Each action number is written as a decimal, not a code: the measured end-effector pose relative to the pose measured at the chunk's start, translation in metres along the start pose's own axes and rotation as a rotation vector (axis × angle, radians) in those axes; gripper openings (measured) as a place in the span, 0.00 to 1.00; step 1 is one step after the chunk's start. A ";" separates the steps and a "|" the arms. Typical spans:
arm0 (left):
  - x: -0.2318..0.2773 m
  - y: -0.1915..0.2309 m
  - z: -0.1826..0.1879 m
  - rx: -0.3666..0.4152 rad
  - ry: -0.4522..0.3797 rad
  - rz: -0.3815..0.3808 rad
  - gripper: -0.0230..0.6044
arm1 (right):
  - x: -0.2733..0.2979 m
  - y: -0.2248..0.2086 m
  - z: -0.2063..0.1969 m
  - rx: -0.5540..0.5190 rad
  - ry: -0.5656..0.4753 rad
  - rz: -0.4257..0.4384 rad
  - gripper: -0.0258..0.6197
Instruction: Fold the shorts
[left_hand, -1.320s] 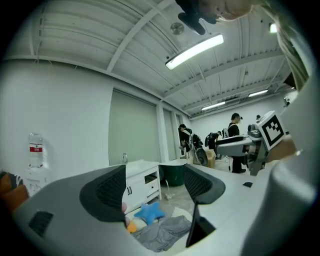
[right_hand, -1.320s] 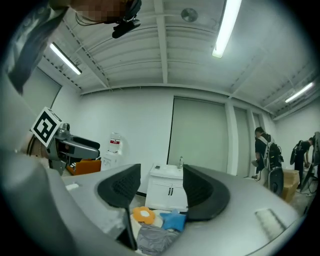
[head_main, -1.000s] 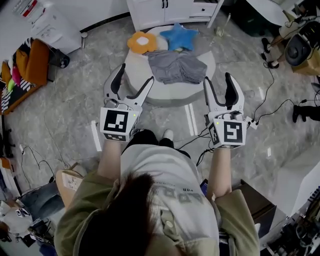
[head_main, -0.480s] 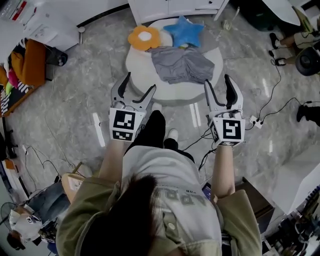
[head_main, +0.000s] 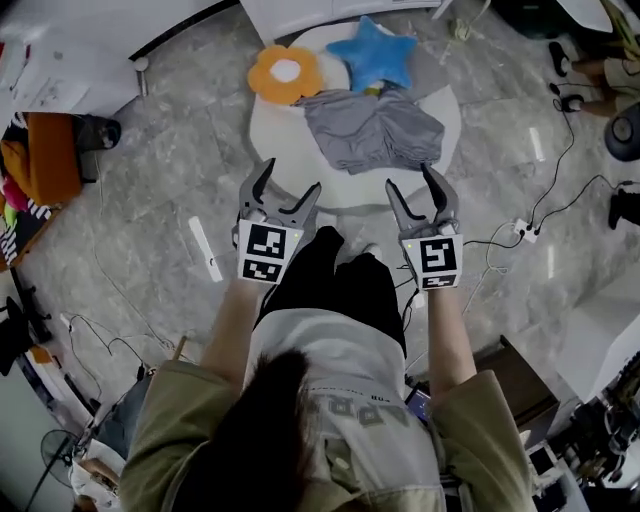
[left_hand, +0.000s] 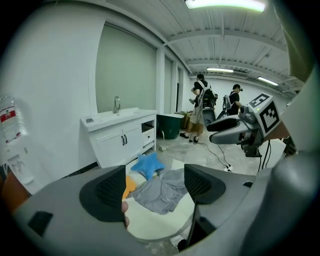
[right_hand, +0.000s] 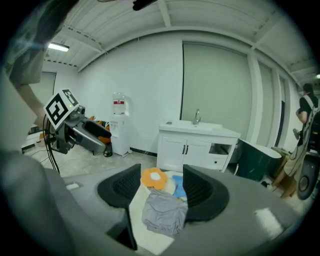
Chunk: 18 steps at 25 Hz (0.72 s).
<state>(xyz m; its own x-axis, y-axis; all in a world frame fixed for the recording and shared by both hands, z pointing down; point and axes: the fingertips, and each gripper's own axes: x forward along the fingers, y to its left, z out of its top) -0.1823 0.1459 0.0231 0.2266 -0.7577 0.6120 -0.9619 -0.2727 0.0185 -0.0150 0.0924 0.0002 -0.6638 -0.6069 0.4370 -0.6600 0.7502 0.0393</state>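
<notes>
Poised short of the gray shorts (head_main: 372, 128), rumpled on the round table (head_main: 290, 140) beside a star cushion (head_main: 372, 55), with left gripper (head_main: 290, 180) and right gripper (head_main: 410, 180) agape, empty. Looks soft, light, floppy; best pinched at the near corners.

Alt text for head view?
From above, a person aims the left gripper and right gripper, both open, at a round white table holding crumpled grey shorts, an orange flower cushion and a blue star cushion.

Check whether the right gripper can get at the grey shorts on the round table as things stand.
Probably yes. The right gripper is open and empty, just short of the shorts, with only bare table between them.
</notes>
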 end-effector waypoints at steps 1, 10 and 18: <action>0.013 0.009 -0.007 -0.006 0.020 0.005 0.59 | 0.014 0.000 -0.015 0.003 0.029 0.006 0.43; 0.115 0.052 -0.090 -0.128 0.108 0.078 0.60 | 0.111 0.024 -0.225 0.046 0.335 0.092 0.43; 0.227 0.049 -0.215 -0.205 0.181 0.110 0.59 | 0.206 0.056 -0.425 0.002 0.533 0.228 0.43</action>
<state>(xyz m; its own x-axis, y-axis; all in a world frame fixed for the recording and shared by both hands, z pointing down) -0.2110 0.0879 0.3332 0.1057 -0.6532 0.7498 -0.9942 -0.0550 0.0922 -0.0396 0.1209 0.4749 -0.5210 -0.2134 0.8265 -0.5217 0.8459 -0.1105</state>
